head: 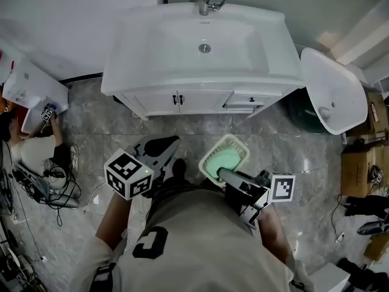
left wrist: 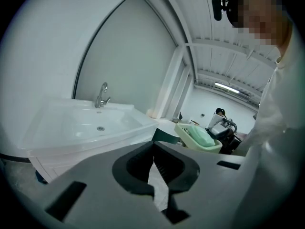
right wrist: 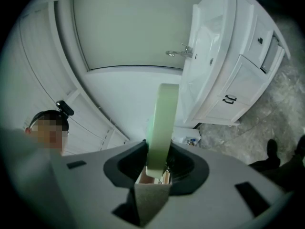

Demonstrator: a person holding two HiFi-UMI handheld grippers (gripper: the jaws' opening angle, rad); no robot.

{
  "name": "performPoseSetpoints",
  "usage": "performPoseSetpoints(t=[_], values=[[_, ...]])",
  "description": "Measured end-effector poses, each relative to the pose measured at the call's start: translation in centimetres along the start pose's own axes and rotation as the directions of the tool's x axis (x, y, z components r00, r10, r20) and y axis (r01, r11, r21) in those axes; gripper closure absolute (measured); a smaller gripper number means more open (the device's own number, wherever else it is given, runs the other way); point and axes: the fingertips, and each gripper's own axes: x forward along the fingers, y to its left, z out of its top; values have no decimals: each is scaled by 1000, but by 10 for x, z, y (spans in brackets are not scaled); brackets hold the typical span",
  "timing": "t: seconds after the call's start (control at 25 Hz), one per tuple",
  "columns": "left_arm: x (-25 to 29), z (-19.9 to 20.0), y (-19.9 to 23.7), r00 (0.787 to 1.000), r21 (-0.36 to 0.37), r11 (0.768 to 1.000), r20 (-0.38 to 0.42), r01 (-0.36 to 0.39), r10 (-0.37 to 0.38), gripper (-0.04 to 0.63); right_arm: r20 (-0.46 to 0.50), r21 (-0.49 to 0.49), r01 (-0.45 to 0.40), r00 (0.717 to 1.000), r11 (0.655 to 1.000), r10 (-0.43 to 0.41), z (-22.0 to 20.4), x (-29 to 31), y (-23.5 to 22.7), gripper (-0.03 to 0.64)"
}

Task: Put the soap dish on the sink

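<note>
The soap dish (head: 223, 158), cream with a pale green inside, hangs above the floor in front of the white sink (head: 182, 47) with its chrome faucet (head: 208, 2). My right gripper (head: 222, 174) is shut on the dish's near rim. In the right gripper view the dish (right wrist: 162, 123) stands edge-on between the jaws, with the sink (right wrist: 209, 46) off to the right. My left gripper (head: 161, 148) floats to the left of the dish, jaws together and nothing in them. The left gripper view shows the sink (left wrist: 90, 123) ahead and the dish (left wrist: 200, 136) at the right.
The sink sits on a white cabinet (head: 182, 100) with dark handles. A loose white basin (head: 333, 90) leans at the right, beside cardboard boxes (head: 358, 163). A tangle of cables (head: 42, 184), a seated person (head: 30, 148) and a white box (head: 30, 87) lie at the left.
</note>
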Motion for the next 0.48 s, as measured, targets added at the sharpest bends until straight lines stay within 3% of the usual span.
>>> performPoseSetpoints(t=[0.48], values=[[34, 5, -59, 1000, 22, 1000, 0, 13, -13, 575, -38, 15, -43, 998, 999, 44, 3, -43, 4, 497]])
